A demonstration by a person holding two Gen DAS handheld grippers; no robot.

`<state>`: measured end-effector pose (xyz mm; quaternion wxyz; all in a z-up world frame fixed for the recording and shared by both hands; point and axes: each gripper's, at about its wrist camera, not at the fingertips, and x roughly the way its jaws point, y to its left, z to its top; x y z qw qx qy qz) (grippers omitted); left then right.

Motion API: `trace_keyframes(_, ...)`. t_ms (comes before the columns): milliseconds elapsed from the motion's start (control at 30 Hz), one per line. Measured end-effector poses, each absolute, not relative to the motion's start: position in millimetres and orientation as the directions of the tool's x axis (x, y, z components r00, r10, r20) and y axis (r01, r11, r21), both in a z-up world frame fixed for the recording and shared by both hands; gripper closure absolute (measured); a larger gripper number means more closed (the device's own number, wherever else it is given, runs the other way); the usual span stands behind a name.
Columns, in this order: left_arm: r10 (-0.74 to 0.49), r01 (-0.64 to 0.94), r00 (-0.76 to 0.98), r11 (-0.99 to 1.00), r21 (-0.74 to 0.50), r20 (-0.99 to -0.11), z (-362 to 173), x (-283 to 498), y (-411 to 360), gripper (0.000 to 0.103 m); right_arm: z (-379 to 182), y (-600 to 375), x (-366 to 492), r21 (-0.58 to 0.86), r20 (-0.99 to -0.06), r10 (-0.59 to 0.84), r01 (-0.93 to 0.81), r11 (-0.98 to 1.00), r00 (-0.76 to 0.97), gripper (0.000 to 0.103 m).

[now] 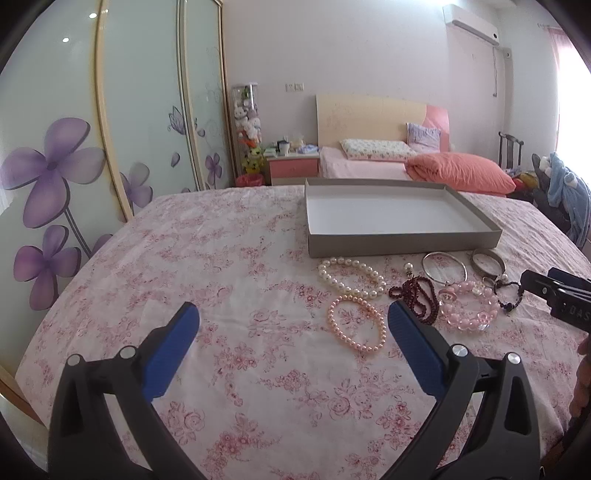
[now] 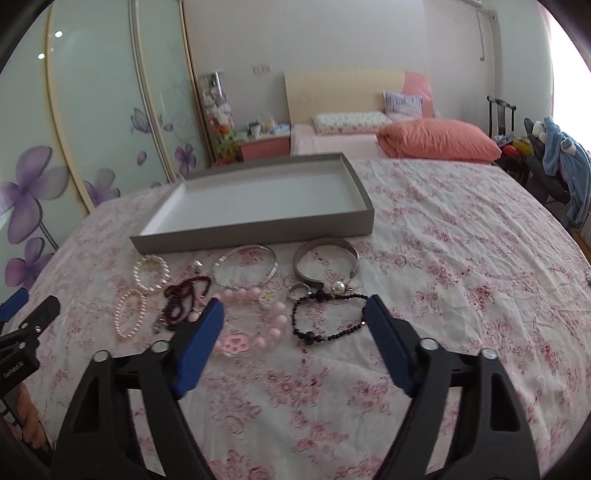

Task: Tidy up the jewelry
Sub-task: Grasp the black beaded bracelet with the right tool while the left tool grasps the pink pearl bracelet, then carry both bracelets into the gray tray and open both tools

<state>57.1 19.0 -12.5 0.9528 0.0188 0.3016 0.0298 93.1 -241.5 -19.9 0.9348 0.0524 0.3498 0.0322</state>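
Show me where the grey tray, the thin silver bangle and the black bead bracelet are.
grey tray (image 2: 258, 230): right wrist view, on its near outer wall.
thin silver bangle (image 2: 274, 266): right wrist view, on the band's right edge.
black bead bracelet (image 2: 308, 336): right wrist view, on the largest bead.

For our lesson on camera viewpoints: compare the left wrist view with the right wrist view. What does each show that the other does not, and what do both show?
Only the left wrist view shows the wall air conditioner and the left gripper's open blue fingers.

Only the right wrist view shows the pink paw charm on the pink bead bracelet, and the right gripper's open fingers.

Both show the empty grey tray and jewelry in front of it, such as the white pearl bracelet.
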Motion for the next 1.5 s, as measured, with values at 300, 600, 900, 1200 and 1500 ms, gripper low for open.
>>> trace_keyframes(300,0.022,-0.008,0.760,1.000,0.025,-0.649,-20.5,87.9,21.7,0.004,-50.6,-268.0,128.7,0.110,-0.771,0.023,0.097,0.989,0.637,0.066)
trace_keyframes(600,-0.018,0.048,0.703,0.999,0.022,-0.711,-33.8,107.6,12.3,0.011,-58.0,-268.5,133.5,0.070,-0.796,-0.006,0.102,0.992,0.605,0.091)
trace_keyframes(900,-0.062,0.054,0.617,0.998,-0.036,-0.785,-52.8,130.4,16.9,0.032,-48.8,-277.2,122.9,0.133,-0.760,0.040,0.095,0.987,0.649,0.091)
trace_keyframes(1200,-0.073,0.059,0.559,0.997,-0.048,-0.826,-68.7,142.7,8.4,0.065,-44.5,-269.8,125.8,0.141,-0.743,0.076,0.045,0.989,0.665,0.091)
trace_keyframes(1500,-0.097,0.067,0.562,0.995,-0.072,-0.821,-68.2,135.6,11.3,0.096,-40.3,-267.7,120.9,0.154,-0.725,0.093,0.029,0.988,0.683,0.091)
